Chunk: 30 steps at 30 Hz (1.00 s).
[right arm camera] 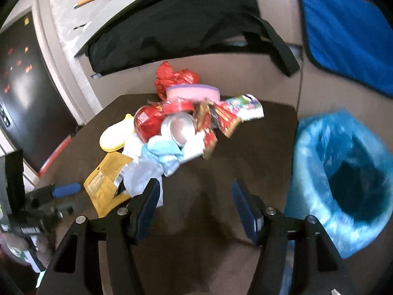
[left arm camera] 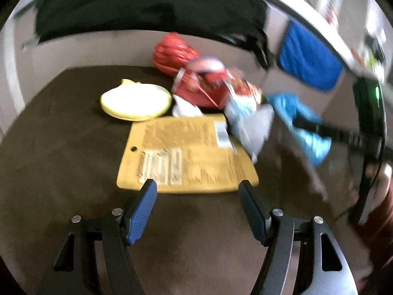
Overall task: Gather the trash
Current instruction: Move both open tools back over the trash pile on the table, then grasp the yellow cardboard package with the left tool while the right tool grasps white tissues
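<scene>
Nearest the left wrist camera, the left gripper (left arm camera: 197, 186) hangs over the dark brown table (left arm camera: 61, 147) with its blue-padded fingers (left arm camera: 142, 211) apart and nothing between them. Just past its tips lies a flat yellow packet (left arm camera: 186, 152). The right gripper (right arm camera: 194, 186) also stands with its fingers apart over bare tabletop, nothing between them; a crumpled clear wrapper (right arm camera: 142, 174) lies by its left finger. Beyond, the trash sits heaped mid-table: pale blue tissue (right arm camera: 162, 152), a silver can (right arm camera: 179, 127) on its side, red wrappers (right arm camera: 221, 118), and a yellow lid (left arm camera: 136, 102) (both views are blurred). At the table's right edge stands a bin lined with a blue bag (right arm camera: 343, 172), mouth open. Farthest back, a red bag (right arm camera: 174, 76) rests against the wall.
</scene>
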{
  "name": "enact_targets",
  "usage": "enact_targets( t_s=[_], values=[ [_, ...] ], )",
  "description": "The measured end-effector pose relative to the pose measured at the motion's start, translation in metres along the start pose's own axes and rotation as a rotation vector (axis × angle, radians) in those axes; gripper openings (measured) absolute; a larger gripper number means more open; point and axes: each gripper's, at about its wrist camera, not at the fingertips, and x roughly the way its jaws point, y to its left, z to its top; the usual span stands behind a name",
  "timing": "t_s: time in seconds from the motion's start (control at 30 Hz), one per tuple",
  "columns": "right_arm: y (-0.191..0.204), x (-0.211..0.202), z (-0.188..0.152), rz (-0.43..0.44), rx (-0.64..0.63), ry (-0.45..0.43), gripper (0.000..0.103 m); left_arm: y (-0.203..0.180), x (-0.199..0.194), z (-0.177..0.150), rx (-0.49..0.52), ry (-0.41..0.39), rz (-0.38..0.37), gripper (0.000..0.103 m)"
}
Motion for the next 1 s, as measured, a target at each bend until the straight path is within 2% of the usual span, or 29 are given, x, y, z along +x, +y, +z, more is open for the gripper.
enact_targets(
  t_s=[0.17, 0.23, 0.3, 0.37, 0.4, 0.43, 0.6, 0.8, 1.0],
  values=[
    [-0.010, -0.010, -0.012, 0.012, 0.032, -0.010, 0.059, -0.028, 0.011, -0.005, 0.233, 0.057, 0.125, 0.069],
    [-0.011, -0.014, -0.014, 0.020, 0.046, -0.018, 0.059, -0.032, 0.022, -0.003, 0.283, 0.085, 0.176, 0.069],
    [-0.010, -0.019, -0.016, 0.025, 0.052, -0.030, 0.059, -0.032, 0.026, 0.003, 0.304, 0.063, 0.188, 0.068],
    [-0.009, -0.024, -0.015, 0.023, 0.045, -0.041, 0.059, -0.030, 0.030, 0.010, 0.318, 0.032, 0.238, 0.056],
    [-0.007, -0.026, -0.014, 0.023, 0.040, -0.046, 0.059, -0.028, 0.031, 0.014, 0.318, 0.015, 0.249, 0.039],
    [-0.007, -0.027, -0.014, 0.023, 0.036, -0.048, 0.059, -0.025, 0.032, 0.018, 0.308, 0.002, 0.257, 0.027],
    [-0.002, -0.025, -0.011, 0.021, 0.016, -0.041, 0.059, -0.002, 0.015, 0.044, 0.185, -0.101, 0.201, 0.014],
    [0.015, -0.008, -0.008, 0.049, -0.012, -0.009, 0.059, 0.043, -0.013, 0.074, -0.039, -0.192, 0.146, 0.007],
    [0.045, 0.009, 0.006, 0.062, -0.072, -0.009, 0.060, 0.069, -0.022, 0.081, -0.139, -0.235, 0.143, 0.007]
  ],
)
